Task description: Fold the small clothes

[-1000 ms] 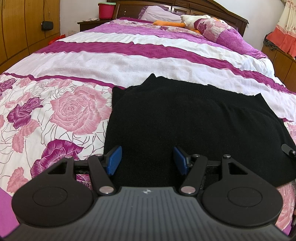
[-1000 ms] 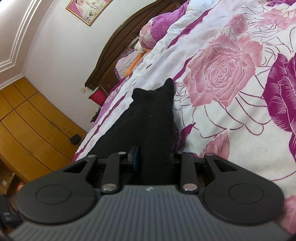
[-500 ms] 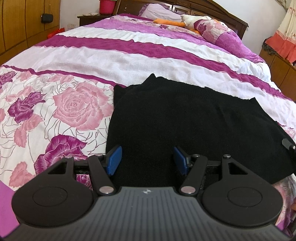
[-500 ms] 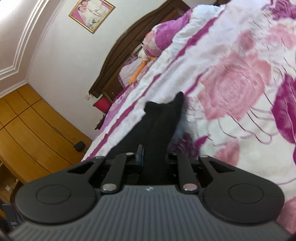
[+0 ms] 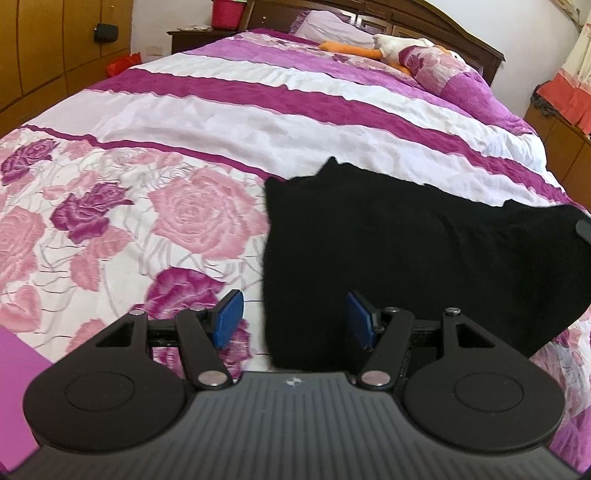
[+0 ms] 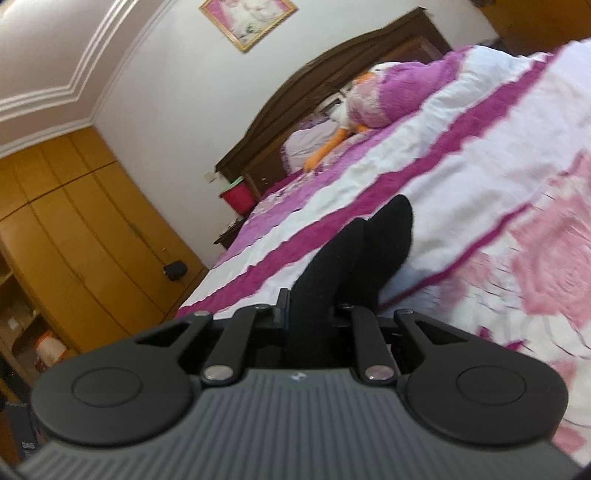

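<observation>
Bedroom setting: one bed (image 5: 229,122) under a cover of magenta and white stripes and pink rose print fills both of my views, with a dark wooden headboard (image 6: 332,88) at the far end. I count one black garment (image 5: 424,254), knitted, lying spread on the rose-print part of the cover near the foot of the bed. My left gripper (image 5: 293,319) sits low at the garment's near left corner; its jaws are spread wide, both blue pads (image 5: 229,317) exposed, and the cloth's left edge runs between them without being pinched. My right gripper (image 6: 310,314) has its jaws closed on a bunched fold of the same garment (image 6: 354,254), which rises from the jaws as a dark ridge and blocks the middle of that view. Other items noted: one plush toy with orange limbs (image 5: 391,46) against the pillows, one red bin (image 5: 226,13) on the bedside cabinet, one framed picture (image 6: 248,20) on the wall, one run of wooden wardrobe doors (image 6: 85,229) with one small black object (image 6: 175,269) hanging on them. Nothing lies between the left gripper and the garment. The right view is blurred toward its right side.
</observation>
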Motion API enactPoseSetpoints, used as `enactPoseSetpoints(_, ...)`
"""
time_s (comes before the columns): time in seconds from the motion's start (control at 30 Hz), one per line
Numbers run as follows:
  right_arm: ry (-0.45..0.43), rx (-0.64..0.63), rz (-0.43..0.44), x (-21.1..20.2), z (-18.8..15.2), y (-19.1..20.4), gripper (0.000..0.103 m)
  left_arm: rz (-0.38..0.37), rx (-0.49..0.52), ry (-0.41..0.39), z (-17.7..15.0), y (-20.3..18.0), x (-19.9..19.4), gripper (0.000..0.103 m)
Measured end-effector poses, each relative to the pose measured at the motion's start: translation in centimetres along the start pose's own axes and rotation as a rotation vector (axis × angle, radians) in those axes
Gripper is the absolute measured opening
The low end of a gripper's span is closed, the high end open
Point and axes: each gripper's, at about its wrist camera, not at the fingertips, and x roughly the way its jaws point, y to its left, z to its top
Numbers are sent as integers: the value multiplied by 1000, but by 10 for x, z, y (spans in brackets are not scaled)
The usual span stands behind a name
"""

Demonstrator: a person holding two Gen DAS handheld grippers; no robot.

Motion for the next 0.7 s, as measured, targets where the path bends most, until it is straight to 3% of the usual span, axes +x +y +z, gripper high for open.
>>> enactPoseSetpoints(0.4,73,-199,113,43,-2,92,15,27,-70,-29,-1,43,-9,67)
enactPoseSetpoints(0.7,199,-301,199,89,-44,150,14,44,-116,-13,-7,70,0,67)
